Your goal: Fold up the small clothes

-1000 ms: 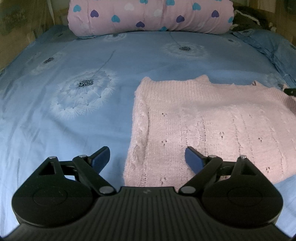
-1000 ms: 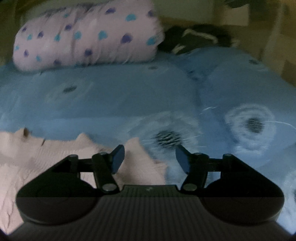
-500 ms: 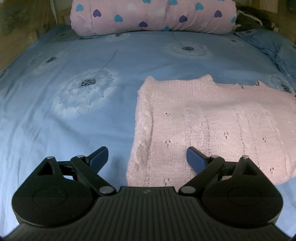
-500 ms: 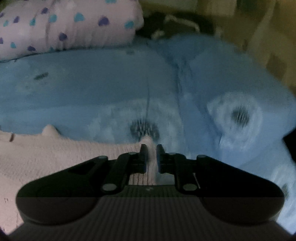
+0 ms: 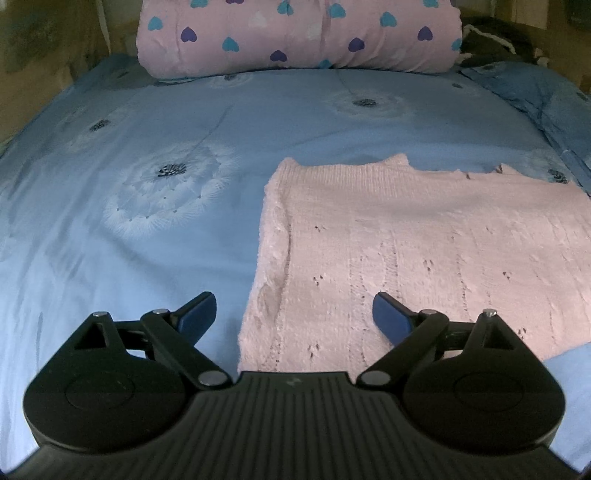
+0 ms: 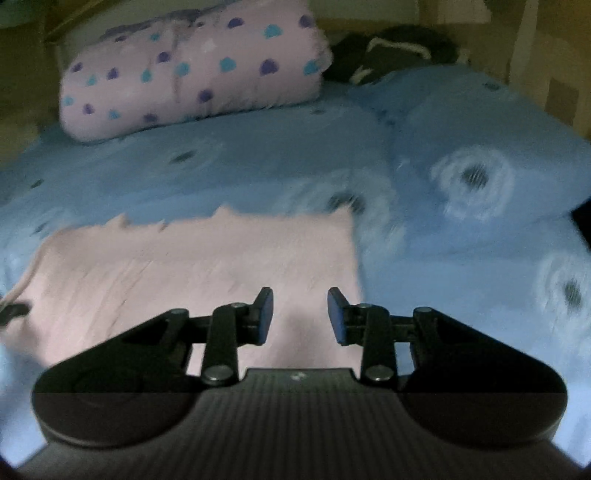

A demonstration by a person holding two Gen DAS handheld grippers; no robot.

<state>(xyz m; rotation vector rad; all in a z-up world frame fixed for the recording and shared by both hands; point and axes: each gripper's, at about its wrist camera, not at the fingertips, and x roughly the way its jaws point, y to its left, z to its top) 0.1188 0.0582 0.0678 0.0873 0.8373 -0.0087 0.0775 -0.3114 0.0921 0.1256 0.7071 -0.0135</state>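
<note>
Below our left tool lies the pale pink cable-knit sweater, folded flat on the blue bed sheet printed with white dandelion heads. We hold this tool's jaws wide apart with nothing between the blue pads: the left pad hangs over bare sheet, the right pad over the knit, and the sweater's near left edge runs between them. The sweater's long axis runs across our view, from just ahead of this tool off toward the right, while its knitted ribs run away from us toward the neckline edge at the far side. Beyond it, a rolled pink quilt dotted with blue and purple hearts lies across the head of the bed.

Our right tool hovers above the sweater's near right part, its right edge just beside the right pad. Its jaws have just been opening and stand partly apart, pressing on nothing. This view is blurred.
</note>
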